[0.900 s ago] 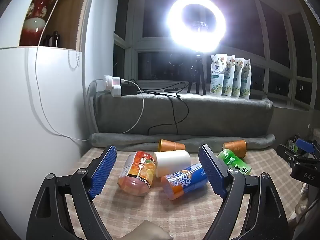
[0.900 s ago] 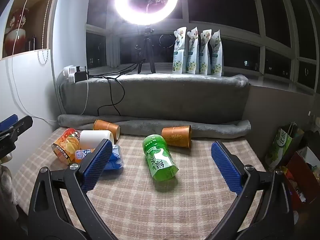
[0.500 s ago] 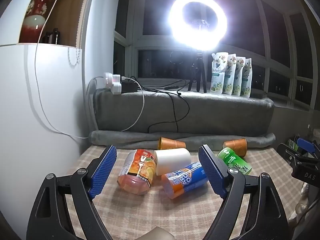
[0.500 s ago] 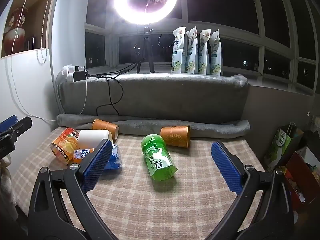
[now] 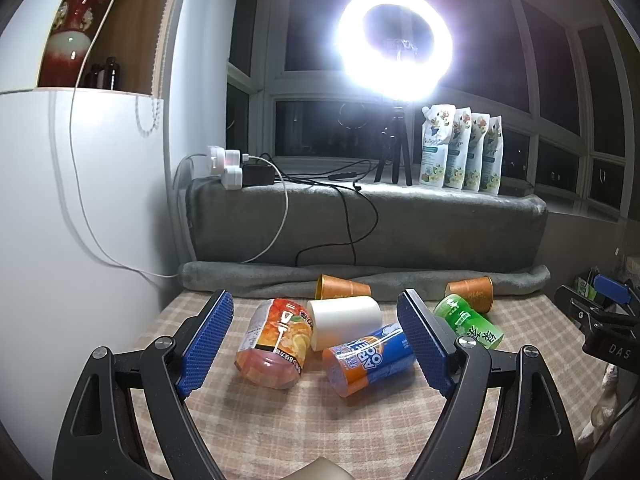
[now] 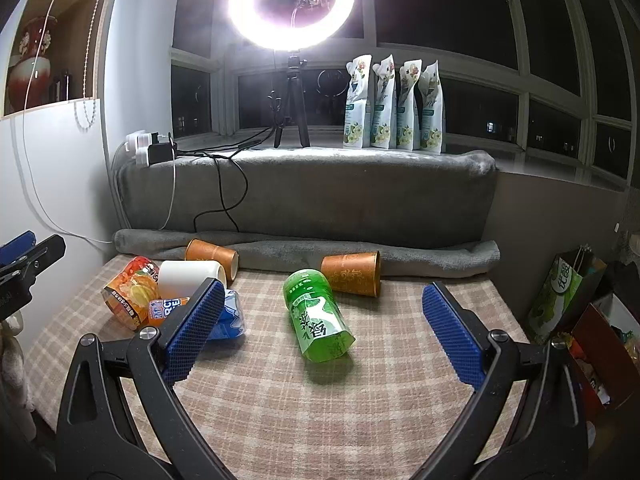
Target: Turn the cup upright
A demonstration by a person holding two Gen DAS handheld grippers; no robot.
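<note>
Right now your left gripper (image 5: 316,340) hangs above the near edge of the beige checked cloth (image 5: 280,420) with its blue-padded jaws spread wide and nothing between them. Framed in that gap lie three toppled things: a plain white cylindrical cup (image 5: 344,318) on its side, a squat orange fruit-print jar (image 5: 276,342) touching it on the left, and a blue-and-orange labelled plastic bottle (image 5: 370,358) lying across in front of the cup, its far end hidden behind your right-hand pad.

Your right gripper (image 6: 320,332) is likewise splayed open and holds nothing. Between its pads, a green plastic bottle with white lettering (image 6: 318,316) lies on its side on the cloth, near the middle. Just behind it, an orange-brown paper cup (image 6: 352,274) lies tipped over against the rolled grey blanket (image 6: 400,256), its open mouth facing right. A second orange-brown paper cup (image 6: 212,258) lies on its side further left along the same roll, just behind the white cup, mouth also to the right. None of the cups stands upright.

Behind the roll, a grey-draped ledge (image 6: 320,196) carries a glowing ring light on a black tripod (image 6: 292,4), four white-and-green standing pouches (image 6: 394,108) and white plugs with trailing cables (image 6: 148,148). At the left, a red ceramic vase (image 5: 74,40) sits in a wooden niche.
</note>
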